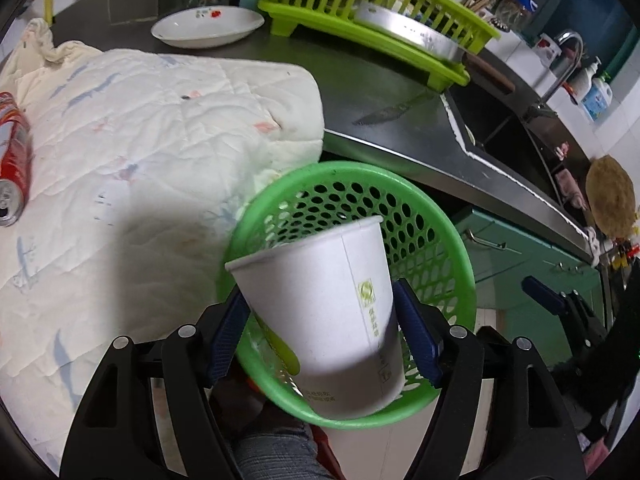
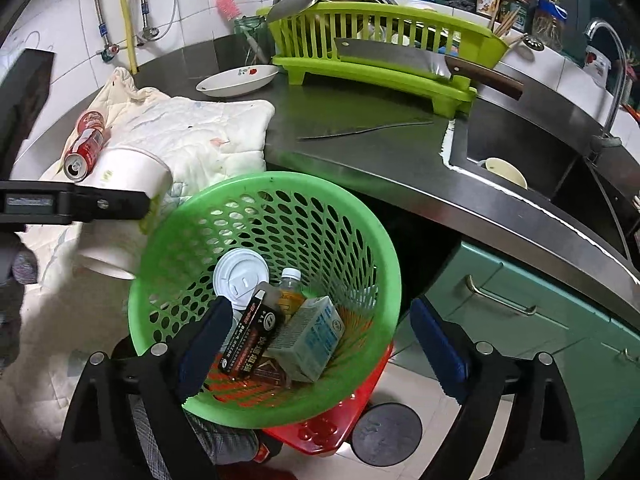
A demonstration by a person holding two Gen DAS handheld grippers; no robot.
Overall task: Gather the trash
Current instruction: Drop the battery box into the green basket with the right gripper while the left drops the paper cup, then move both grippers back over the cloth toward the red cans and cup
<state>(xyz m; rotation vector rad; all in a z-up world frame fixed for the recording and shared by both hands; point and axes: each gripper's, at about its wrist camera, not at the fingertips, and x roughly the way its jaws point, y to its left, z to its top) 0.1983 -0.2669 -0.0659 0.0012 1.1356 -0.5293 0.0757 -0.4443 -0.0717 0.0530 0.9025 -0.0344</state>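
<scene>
Both grippers, left (image 1: 322,334) and right (image 2: 322,346), had black plastic frames with triangular cut-outs, silver round screws at the joints, and ribbed blue pads (image 2: 438,350) on the fingers. Below them showed grey checked trousers (image 1: 276,454)

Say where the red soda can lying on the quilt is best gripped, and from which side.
Grip the red can across the middle of its round body, coming from above with the tool's fingers on either long side. It lies flat on the quilted cloth, its open top facing the camera, so the ends are harder to reach than the sides.
</scene>
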